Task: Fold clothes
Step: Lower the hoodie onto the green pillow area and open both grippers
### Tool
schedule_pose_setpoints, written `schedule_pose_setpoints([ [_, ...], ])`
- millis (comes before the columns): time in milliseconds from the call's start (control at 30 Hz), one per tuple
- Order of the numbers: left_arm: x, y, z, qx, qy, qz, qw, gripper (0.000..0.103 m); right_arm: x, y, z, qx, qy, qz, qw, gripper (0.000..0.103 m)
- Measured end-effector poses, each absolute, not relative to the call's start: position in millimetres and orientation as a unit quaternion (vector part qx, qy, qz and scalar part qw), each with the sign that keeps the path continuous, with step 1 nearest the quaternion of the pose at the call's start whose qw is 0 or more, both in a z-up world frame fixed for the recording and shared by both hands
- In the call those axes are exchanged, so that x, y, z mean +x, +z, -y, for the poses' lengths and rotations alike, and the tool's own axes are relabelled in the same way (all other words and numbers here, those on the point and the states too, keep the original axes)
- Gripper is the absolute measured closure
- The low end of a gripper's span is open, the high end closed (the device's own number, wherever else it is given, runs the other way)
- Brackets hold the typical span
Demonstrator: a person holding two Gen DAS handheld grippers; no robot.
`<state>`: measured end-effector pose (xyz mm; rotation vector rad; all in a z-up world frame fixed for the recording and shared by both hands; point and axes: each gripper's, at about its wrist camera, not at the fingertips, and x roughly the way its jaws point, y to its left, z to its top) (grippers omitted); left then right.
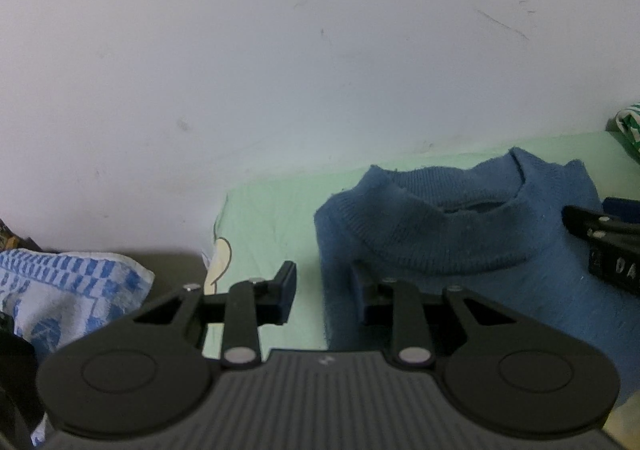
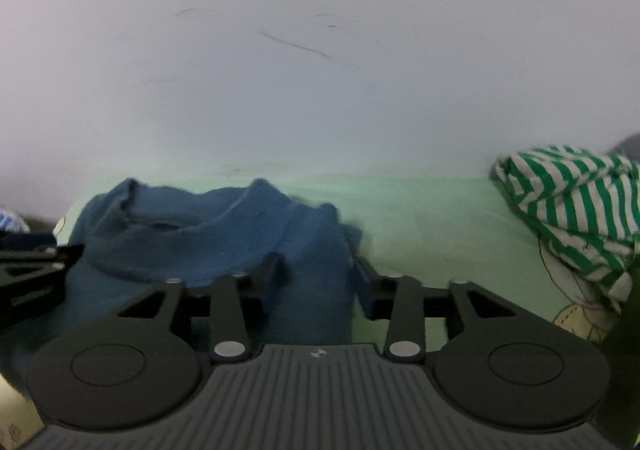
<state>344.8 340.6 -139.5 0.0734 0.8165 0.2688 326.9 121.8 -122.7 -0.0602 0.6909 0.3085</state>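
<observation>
A blue knit sweater [image 1: 460,234] lies on the light green sheet [image 1: 264,217], its collar toward the wall. My left gripper [image 1: 326,290] is open, its fingers straddling the sweater's left edge. In the right wrist view the sweater [image 2: 208,242] fills the left half. My right gripper [image 2: 320,282] is open, its fingers astride the sweater's right edge. Each gripper shows in the other's view: the right one at the right edge [image 1: 604,246], the left one at the left edge [image 2: 36,274].
A white wall [image 1: 320,49] rises right behind the bed. A blue-and-white checked cloth [image 1: 68,290] lies at the left. A green-and-white striped garment [image 2: 576,209] is bunched at the right on the green sheet [image 2: 432,217].
</observation>
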Motion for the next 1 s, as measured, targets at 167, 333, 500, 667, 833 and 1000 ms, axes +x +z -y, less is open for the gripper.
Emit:
schedule_pose_setpoints([
  [167,338.7,-138.3,-345.2,0.031,0.13,-0.394,0.909,0.068,323.4,-116.6,-120.8,-0.008,0.144,-0.309,0.94,0.064],
  [333,342.0,-141.7,-343.7,0.025,0.127,-0.395,0.91,0.068,313.8,-99.0,-120.1,0.02,0.168,-0.282,0.944,0.068],
  [500,345.7,-147.7,-348.1,0.025,0.127,-0.391,0.911,0.061,330.8,-106.4,-135.8,-0.003,0.218,-0.338,0.915,0.075],
  [667,344.5,-150.7,-356.7,0.013,0.13,-0.385,0.913,0.044,357.9,-128.7,-135.0,-0.022,0.184,-0.352,0.917,0.077],
  [833,339.6,-149.8,-363.7,0.008,0.125,-0.384,0.915,0.042,354.0,-128.5,-145.1,-0.061,0.177,-0.331,0.925,0.076],
  [1000,333.3,-143.9,-360.5,0.03,0.113,-0.384,0.916,0.044,349.5,-115.6,-127.8,-0.04,0.193,-0.341,0.919,0.072],
])
